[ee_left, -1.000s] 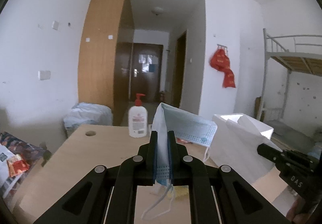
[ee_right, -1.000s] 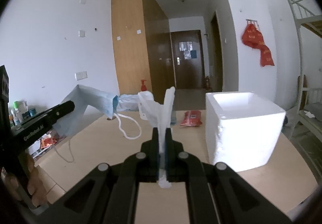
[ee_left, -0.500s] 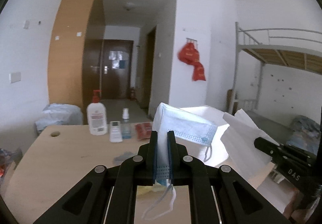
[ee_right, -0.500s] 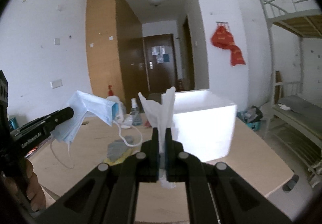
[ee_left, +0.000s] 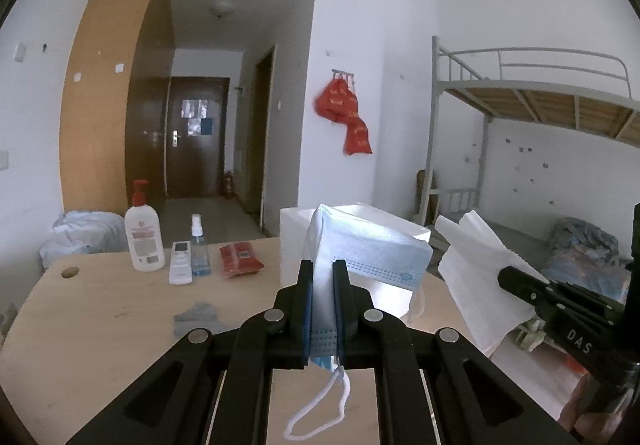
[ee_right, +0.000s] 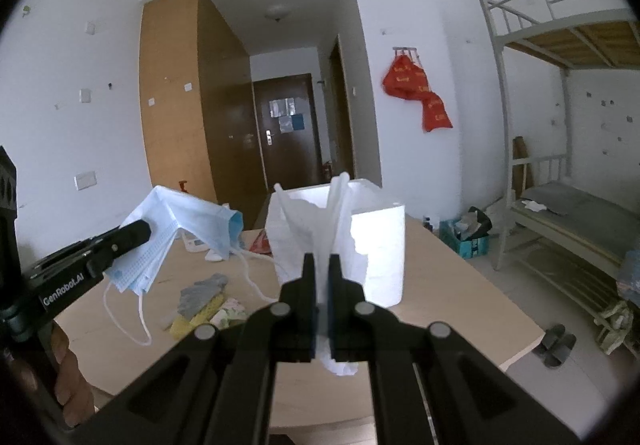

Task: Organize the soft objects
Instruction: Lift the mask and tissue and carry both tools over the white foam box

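The left gripper (ee_left: 323,287) is pinched on a pleated blue face mask (ee_left: 368,249), a thin, soft stack with a dotted weld strip along its edge; the mask is held in the air above the tabletop (ee_left: 100,309), and one white elastic ear loop (ee_left: 320,405) hangs below the jaws. The right gripper (ee_right: 318,277) is pressed together on a crumpled white tissue (ee_right: 316,221), whose thin, creased folds fan upward from the jaws in front of a white foam box (ee_right: 380,245). The box is blocky with a rough, matte surface; its interior is hidden. The tabletop is pale wood-grain laminate with a round cable hole (ee_left: 70,271). On it lie a grey cloth scrap (ee_right: 202,291) and a yellow item (ee_right: 196,319), partly hidden and hard to identify. At the far edge stand a white pump bottle with a red head (ee_left: 143,233), a small clear spray bottle (ee_left: 199,249), a white remote (ee_left: 181,262) and a red packet (ee_left: 240,259). The person's hand (ee_right: 68,381) is partly cut off.
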Motion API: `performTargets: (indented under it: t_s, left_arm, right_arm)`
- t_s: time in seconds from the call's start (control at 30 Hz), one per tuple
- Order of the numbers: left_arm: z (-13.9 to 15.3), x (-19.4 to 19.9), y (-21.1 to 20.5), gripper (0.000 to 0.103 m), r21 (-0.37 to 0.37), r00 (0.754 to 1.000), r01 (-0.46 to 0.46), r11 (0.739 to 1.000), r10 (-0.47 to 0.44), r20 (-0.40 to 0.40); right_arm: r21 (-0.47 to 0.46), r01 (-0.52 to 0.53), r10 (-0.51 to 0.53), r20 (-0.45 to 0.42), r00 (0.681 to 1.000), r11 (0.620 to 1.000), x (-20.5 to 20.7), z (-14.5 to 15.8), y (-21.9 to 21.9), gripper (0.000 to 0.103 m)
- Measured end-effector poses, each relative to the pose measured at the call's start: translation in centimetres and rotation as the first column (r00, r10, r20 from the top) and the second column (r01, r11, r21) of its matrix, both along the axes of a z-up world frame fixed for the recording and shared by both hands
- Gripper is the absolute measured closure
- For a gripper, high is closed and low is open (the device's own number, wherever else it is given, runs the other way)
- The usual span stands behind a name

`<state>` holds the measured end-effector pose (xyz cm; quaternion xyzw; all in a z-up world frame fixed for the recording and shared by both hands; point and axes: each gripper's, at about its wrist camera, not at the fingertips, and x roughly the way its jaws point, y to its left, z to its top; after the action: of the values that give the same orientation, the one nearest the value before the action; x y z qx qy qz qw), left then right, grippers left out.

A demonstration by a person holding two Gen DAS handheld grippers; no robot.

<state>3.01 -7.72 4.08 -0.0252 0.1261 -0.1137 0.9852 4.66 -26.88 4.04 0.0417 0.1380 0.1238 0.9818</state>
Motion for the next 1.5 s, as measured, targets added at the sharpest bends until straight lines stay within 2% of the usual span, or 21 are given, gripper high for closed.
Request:
performTargets:
  t_s: [0.3, 0.63, 0.9, 1.23, 1.5]
  left_arm:
    - [0.4, 0.5, -0.3, 0.093, 0.001, 1.000, 0.005, 1.000, -0.005, -0.002]
    - [3.9, 2.5, -0.5, 0.093, -0.010, 0.999, 0.004, 1.000, -0.003, 0.035]
    - [5.9, 5.8, -1.0, 0.093, -0.011, 0.999, 0.002, 1.000, -0.002, 0.033]
    - [6.5, 10.5, -1.6, 0.093, -0.011, 1.000, 0.005, 1.000, -0.005, -0.013]
    - [6.2, 14.7, -3.5, 0.093, 0.005, 0.998, 0.048, 0.999, -0.047, -0.049]
  right_arm:
    - [0.008, 0.002, -0.002, -0.001, 1.000, 1.000, 0.1, 0.0, 0.0, 0.097]
    - [0.000, -0.004, 0.004, 0.046, 0.999, 1.000, 1.4, 3.0, -0.3, 0.097]
    - [-0.003, -0.023, 0.023, 0.070, 0.997, 1.000, 4.5, 5.4, -0.2, 0.097]
    - [0.006, -0.050, 0.050, 0.062, 0.997, 0.999, 8.1, 5.6, -0.2, 0.097]
    - [0.017, -0.043, 0.042, 0.044, 0.998, 0.999, 10.5, 5.5, -0.7, 0.097]
